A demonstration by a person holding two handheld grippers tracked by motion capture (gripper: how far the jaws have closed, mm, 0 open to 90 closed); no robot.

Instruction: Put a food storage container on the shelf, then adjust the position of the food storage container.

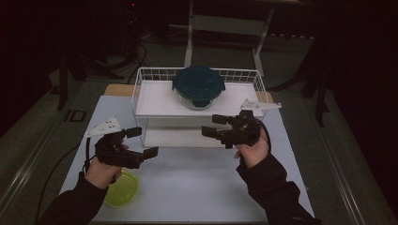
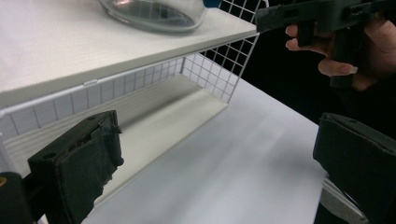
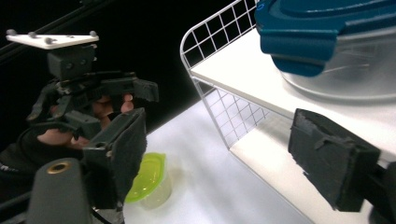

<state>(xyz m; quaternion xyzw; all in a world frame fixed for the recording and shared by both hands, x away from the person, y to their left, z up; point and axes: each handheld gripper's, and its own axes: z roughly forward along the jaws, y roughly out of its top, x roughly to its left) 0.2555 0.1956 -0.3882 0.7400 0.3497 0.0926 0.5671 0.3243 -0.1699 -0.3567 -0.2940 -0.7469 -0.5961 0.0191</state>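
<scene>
the right gripper (image 1: 215, 125) stands wide open and empty just in front of the round glass container with a dark blue lid (image 1: 198, 87) on the white wire shelf (image 1: 155, 101); the left gripper (image 1: 143, 142) is open, holding nothing.

The wire shelf rack (image 1: 141, 89) stands at the far middle of the table (image 1: 197, 178). On the rack's upper shelf, toward its right half, sits the lidded glass container (image 1: 198, 87). Before the rack and to its left, near the table's front edge, stands the small lidded cup (image 1: 123, 190). The left gripper (image 1: 142, 142) hovers just before the rack's left front corner, the right gripper (image 1: 214, 125) before its right front part, both clear of it.
</scene>
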